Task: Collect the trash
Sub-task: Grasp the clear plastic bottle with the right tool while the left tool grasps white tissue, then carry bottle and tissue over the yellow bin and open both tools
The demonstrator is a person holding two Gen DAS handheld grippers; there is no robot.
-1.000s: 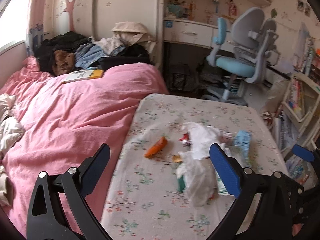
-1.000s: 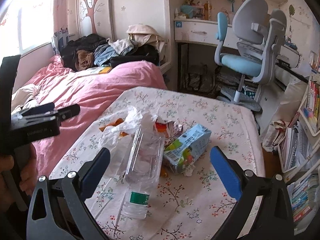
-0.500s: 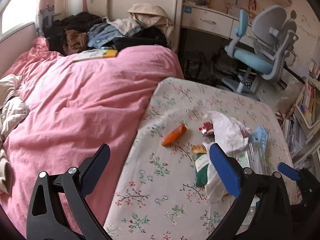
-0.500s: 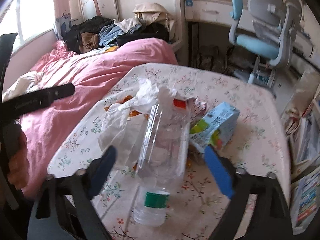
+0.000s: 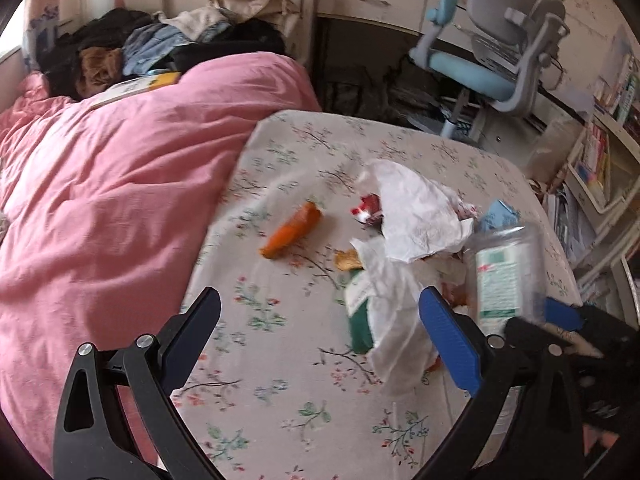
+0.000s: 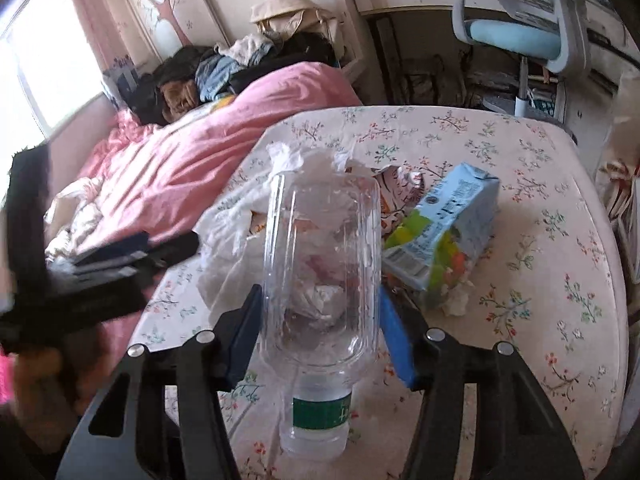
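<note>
The right gripper [image 6: 320, 334] is closing its fingers around a clear plastic bottle [image 6: 320, 264] lying on the floral desk [image 6: 552, 280], cap toward the camera; the pads are sitting at its sides. A blue carton [image 6: 444, 236] is lying just beside it. The left gripper [image 5: 320, 340] is hovering with fingers wide apart, holding nothing, above a white plastic bag [image 5: 416, 216] and an orange wrapper [image 5: 292, 232].

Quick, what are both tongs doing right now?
Left tongs: open, holding nothing.
Right tongs: closing around the clear bottle.
</note>
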